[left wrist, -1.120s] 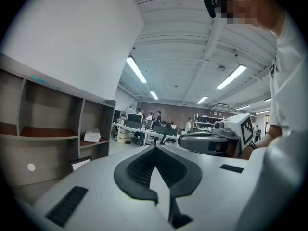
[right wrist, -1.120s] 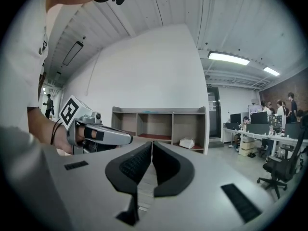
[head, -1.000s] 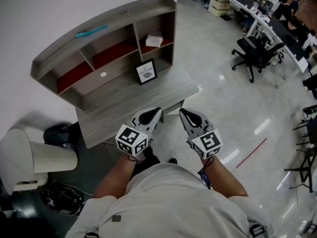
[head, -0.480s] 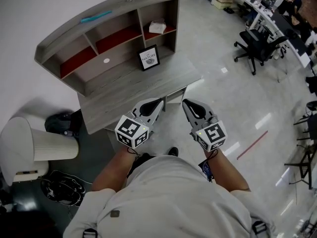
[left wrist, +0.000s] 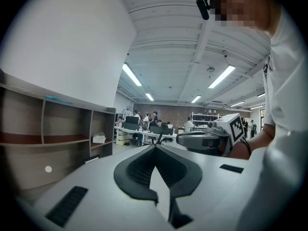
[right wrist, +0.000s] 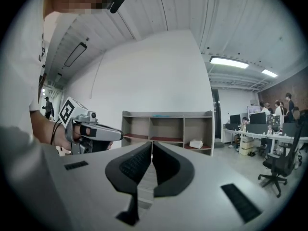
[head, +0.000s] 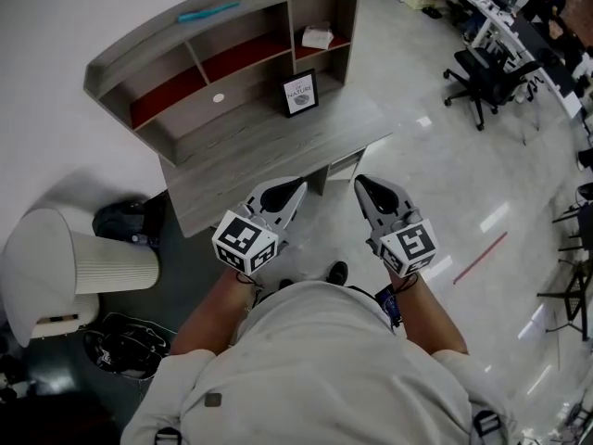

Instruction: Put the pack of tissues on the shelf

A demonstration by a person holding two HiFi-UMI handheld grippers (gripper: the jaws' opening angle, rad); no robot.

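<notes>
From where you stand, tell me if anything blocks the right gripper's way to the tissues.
Nothing visible does. The tissues lie in the right compartment of the shelf, in plain sight of the right gripper, with only bare desk between. In the head view, the picture frame stands just left of that line.

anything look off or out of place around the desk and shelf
Nothing stands out. The pack of tissues lies in the right compartment of the shelf, the framed picture stands on the desk, and the left gripper and right gripper are shut and empty.
</notes>
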